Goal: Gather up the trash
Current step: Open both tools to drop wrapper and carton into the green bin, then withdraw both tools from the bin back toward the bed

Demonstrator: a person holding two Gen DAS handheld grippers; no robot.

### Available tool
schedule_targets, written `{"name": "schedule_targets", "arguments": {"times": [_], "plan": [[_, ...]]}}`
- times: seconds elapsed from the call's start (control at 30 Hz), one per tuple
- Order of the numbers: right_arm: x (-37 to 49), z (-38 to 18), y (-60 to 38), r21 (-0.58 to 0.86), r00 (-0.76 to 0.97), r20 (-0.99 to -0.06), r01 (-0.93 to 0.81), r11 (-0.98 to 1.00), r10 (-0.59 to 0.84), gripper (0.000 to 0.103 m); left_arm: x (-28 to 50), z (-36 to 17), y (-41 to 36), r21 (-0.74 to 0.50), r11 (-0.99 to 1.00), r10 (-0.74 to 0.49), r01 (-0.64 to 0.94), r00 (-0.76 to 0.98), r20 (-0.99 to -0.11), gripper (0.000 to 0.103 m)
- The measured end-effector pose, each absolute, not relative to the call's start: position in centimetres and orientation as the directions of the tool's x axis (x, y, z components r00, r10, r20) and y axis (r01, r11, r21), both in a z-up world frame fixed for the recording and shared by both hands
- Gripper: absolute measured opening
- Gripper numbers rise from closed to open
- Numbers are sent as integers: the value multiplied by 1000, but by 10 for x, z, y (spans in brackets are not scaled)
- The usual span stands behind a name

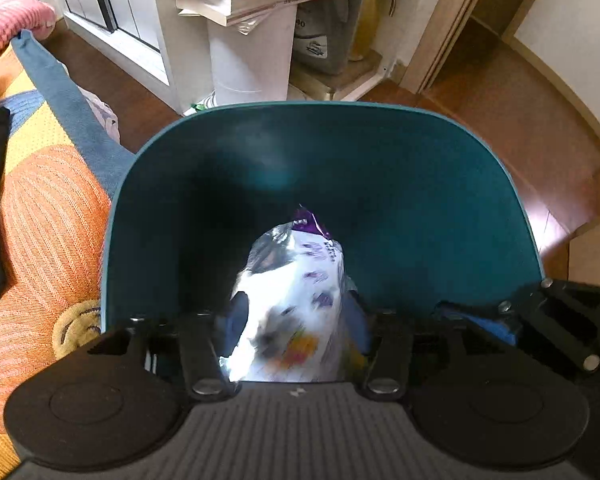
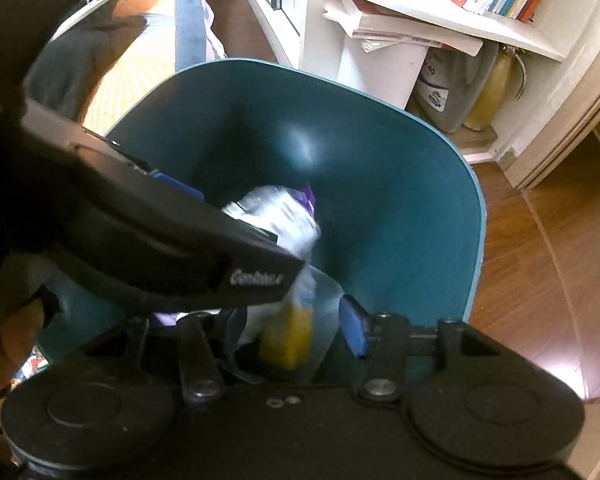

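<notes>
A teal trash bin (image 1: pixel 440 200) stands open below both grippers; it also shows in the right wrist view (image 2: pixel 420 220). A crumpled white and purple snack wrapper (image 1: pixel 296 300) lies between the fingers of my left gripper (image 1: pixel 296 320), over the bin's mouth; it is blurred. The jaws stand apart at the wrapper's width, and I cannot tell if they pinch it. In the right wrist view the left gripper's black body (image 2: pixel 160 248) crosses the frame. My right gripper (image 2: pixel 296 328) stands open around a yellow and clear wrapper (image 2: pixel 288 340), also over the bin.
An orange and yellow bedspread (image 1: pixel 40 240) lies to the left of the bin. A white shelf unit (image 1: pixel 252 40) with stacked books and jugs stands behind it. Wooden floor (image 1: pixel 520 128) lies to the right.
</notes>
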State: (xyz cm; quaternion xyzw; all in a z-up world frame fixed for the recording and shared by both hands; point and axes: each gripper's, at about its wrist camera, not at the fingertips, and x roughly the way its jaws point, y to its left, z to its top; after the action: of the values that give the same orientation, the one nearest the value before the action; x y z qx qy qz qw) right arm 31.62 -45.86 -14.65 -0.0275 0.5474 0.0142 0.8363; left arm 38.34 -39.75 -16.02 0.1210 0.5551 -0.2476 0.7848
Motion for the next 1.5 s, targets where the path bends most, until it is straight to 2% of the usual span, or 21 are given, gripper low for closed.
{"name": "schedule_targets", "arguments": {"times": [0.07, 0.27, 0.67, 1.13, 1.23, 1.5], "plan": [[314, -142, -460, -26, 410, -912, -47, 999, -4, 50, 382, -159, -397, -83, 848, -254, 524, 264, -930, 58], [301, -121, -460, -32, 449, -893, -47, 998, -8, 50, 367, -141, -389, -69, 840, -265, 538, 296, -918, 59], [262, -58, -438, -40, 551, -834, -81, 996, 11, 50, 322, -67, -344, -88, 845, -329, 528, 382, -864, 59], [203, 13, -378, 13, 648, -748, -200, 980, 142, 51, 252, 17, -249, -90, 891, -338, 444, 519, -785, 59], [194, 24, -359, 16, 659, -731, -238, 971, 174, 51, 235, 27, -221, -84, 906, -323, 414, 549, -771, 66], [177, 36, -307, 45, 659, -702, -337, 940, 270, 51, 200, 42, -144, -84, 946, -271, 313, 620, -736, 74]]}}
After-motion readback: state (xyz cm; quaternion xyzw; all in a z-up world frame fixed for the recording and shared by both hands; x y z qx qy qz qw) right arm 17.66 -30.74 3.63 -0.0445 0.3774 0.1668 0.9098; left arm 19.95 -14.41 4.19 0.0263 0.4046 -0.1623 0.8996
